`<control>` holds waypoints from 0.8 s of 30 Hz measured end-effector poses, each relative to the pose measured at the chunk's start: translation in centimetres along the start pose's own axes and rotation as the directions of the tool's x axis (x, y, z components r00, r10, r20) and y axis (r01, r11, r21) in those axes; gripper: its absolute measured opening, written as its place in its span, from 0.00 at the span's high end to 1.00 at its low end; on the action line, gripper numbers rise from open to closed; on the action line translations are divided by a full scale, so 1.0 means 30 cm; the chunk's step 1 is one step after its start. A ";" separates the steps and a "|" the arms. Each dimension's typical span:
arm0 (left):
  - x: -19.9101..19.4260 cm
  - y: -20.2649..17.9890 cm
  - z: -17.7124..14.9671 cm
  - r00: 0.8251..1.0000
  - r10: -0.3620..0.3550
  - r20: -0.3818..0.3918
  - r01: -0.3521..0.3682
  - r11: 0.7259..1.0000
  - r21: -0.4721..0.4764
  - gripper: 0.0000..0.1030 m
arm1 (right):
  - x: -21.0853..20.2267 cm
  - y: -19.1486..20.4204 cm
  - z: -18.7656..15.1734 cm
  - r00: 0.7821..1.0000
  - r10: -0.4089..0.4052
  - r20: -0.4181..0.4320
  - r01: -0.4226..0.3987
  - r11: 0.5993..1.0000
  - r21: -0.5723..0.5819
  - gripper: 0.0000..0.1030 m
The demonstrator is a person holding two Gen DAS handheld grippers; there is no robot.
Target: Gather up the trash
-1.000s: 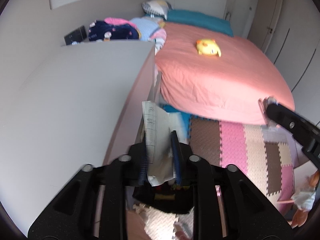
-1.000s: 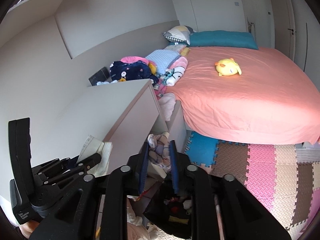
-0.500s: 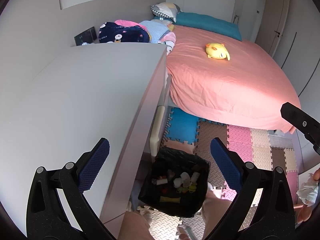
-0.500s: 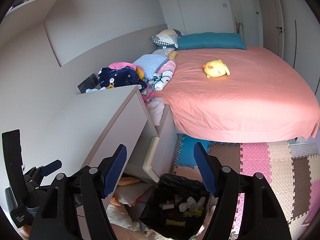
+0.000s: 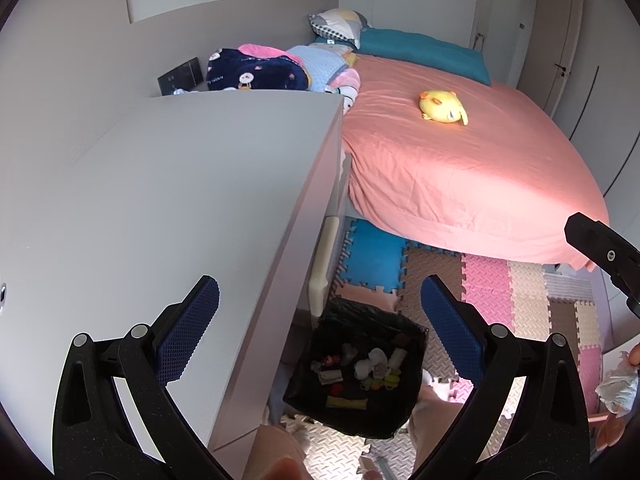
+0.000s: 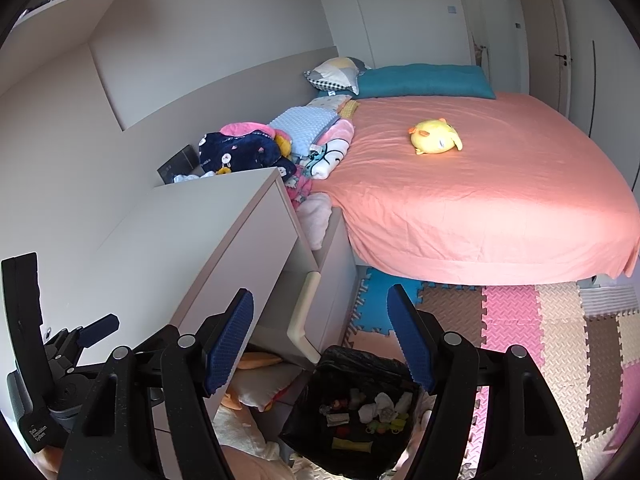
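A black-lined trash bin [image 5: 404, 328] stands on the floor beside the white dresser, with several small scraps in it; it also shows in the right wrist view [image 6: 360, 360]. My left gripper [image 5: 320, 332] is open and empty, held above the bin. My right gripper [image 6: 320, 338] is open and empty, also above the bin. The left gripper shows at the lower left of the right wrist view [image 6: 96, 326], and part of the right gripper shows at the right edge of the left wrist view [image 5: 600, 248].
A white dresser [image 5: 160, 208] fills the left, with an open drawer [image 6: 308, 308]. A bed with a pink sheet [image 6: 480, 200] holds a yellow plush [image 6: 434, 142] and piled blankets [image 6: 256, 148]. Coloured foam mats [image 6: 520, 320] cover the floor.
One second ago my left gripper was shut on a paper scrap and my right on a small crumpled item. Both have opened and are now empty; the views have pulled back above the bin.
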State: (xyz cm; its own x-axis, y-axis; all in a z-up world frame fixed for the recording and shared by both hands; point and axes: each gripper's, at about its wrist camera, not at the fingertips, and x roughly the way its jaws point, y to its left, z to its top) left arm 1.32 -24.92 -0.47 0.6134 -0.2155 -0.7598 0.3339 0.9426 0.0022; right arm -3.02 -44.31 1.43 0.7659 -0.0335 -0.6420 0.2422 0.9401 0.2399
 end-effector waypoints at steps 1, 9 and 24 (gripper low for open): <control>-0.001 0.000 0.000 1.000 0.000 0.002 0.000 1.000 0.002 0.05 | 0.000 0.000 0.000 1.000 0.000 0.000 0.000 1.000 -0.001 0.32; -0.006 -0.001 0.001 1.000 -0.001 0.008 0.001 1.000 0.014 0.06 | 0.000 0.003 0.000 1.000 -0.002 -0.002 0.002 1.000 -0.001 0.32; -0.020 0.000 0.010 1.000 0.000 0.023 -0.001 1.000 0.019 0.05 | 0.001 0.003 0.001 1.000 -0.003 -0.003 0.003 1.000 -0.004 0.32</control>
State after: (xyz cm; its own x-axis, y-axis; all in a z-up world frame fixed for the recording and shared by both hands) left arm 1.17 -24.87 0.19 0.6297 -0.2211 -0.7447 0.3473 0.9376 0.0153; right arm -2.94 -44.23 1.45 0.7634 -0.0351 -0.6449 0.2418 0.9414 0.2351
